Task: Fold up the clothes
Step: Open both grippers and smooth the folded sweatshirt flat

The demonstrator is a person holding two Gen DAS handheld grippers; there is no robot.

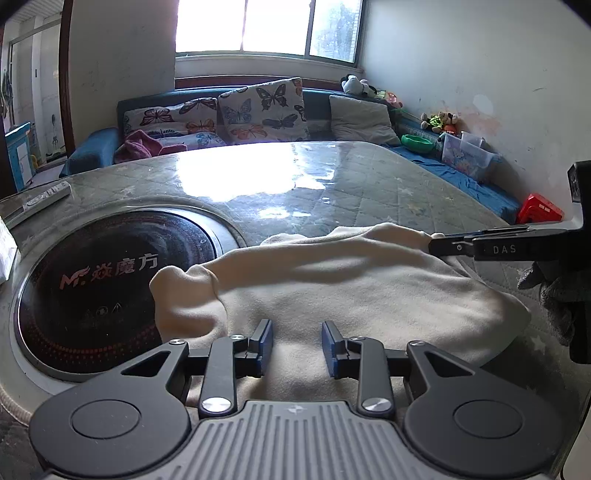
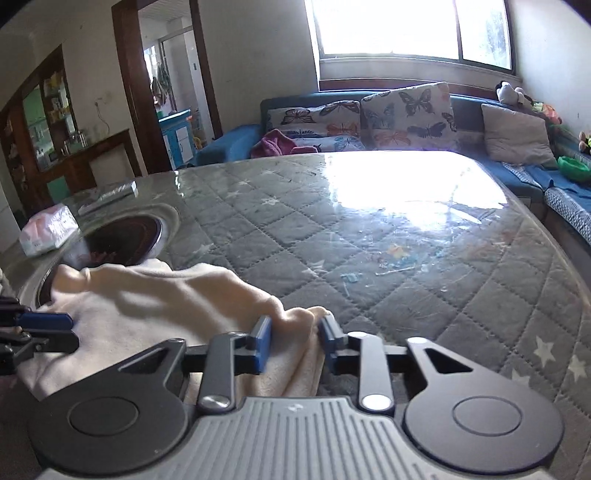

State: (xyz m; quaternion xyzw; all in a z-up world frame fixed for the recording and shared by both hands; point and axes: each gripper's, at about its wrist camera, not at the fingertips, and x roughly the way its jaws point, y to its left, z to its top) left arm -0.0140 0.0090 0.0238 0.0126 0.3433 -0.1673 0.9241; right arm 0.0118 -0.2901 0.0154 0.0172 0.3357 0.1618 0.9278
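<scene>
Low in the middle of the left wrist view, the left gripper [image 1: 297, 345] has its two blue-padded fingers spread wide above a cream cloth [image 1: 332, 291], with nothing between them. The cloth lies crumpled across the lower middle of that frame on a table [image 1: 369, 184] covered in grey quilted fabric under a shiny clear sheet. Its left end spills over the rim of a round black cooktop [image 1: 110, 280] set into the table at the left of the frame.

At the right edge of the same view the right gripper [image 1: 437, 243] comes in sideways, and a fold of the cloth is drawn up to its tips. The right wrist view shows this from behind: the right gripper [image 2: 295, 341] has a bunched ridge of the cloth [image 2: 166, 306] between its fingers, which are narrowed onto it though a gap remains. The left gripper's fingers [image 2: 44, 321] show at the left edge of that frame, over the cloth.

A remote control [image 1: 46, 195] lies on the table at the left of the left wrist view. A sofa [image 2: 498, 103] with butterfly cushions [image 2: 406, 107] runs along the top of the frame under a window [image 2: 406, 26].
</scene>
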